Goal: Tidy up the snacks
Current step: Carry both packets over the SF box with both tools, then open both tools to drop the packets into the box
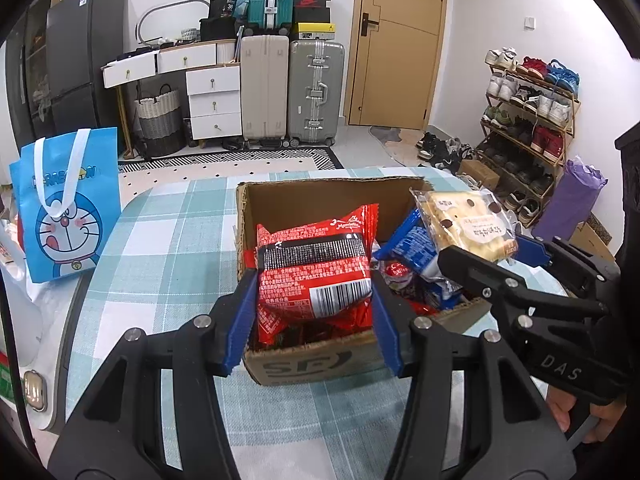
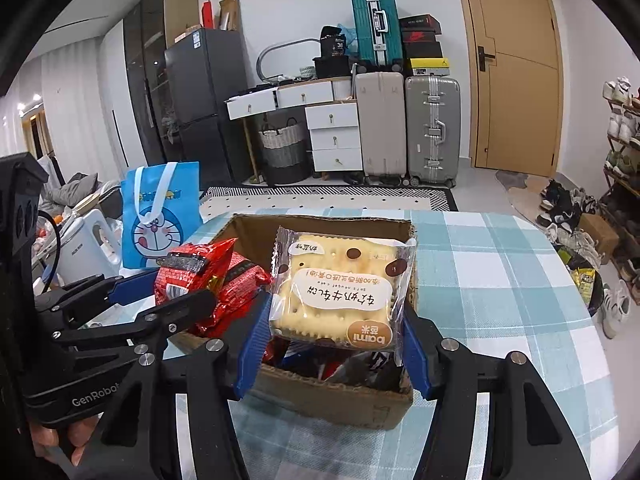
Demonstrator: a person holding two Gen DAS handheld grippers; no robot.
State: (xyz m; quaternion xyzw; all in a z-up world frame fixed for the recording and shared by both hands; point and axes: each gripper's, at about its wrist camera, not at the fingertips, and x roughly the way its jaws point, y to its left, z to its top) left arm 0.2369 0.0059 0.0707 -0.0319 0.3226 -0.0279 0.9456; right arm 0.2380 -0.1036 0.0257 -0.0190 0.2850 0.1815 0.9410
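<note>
A cardboard box (image 1: 320, 364) stands open on the bench (image 1: 168, 248), which wears a blue-and-white checked cloth. Left of the box a blue cartoon gift bag (image 1: 66, 208) stands upright near the bench's edge, well apart from the box. Inside the box lie more snacks, among them a blue packet (image 1: 408, 244) against its right wall. Nothing blocks the box's open top.

The left gripper (image 1: 314, 312) has its jaws clenched on a red snack packet (image 1: 316, 268), blue pads pressing both sides, the packet upright above the box's near-left part. Right of it, the right gripper (image 2: 334, 344) grasps a clear-wrapped biscuit cake (image 2: 336, 292) the same way, held flat-faced over the box's right half.

Both grippers tilt down toward the box, side by side, close but not touching. A hand (image 1: 580, 416) grips the right gripper's handle; fingers (image 2: 64, 440) curl round the left one's.
</note>
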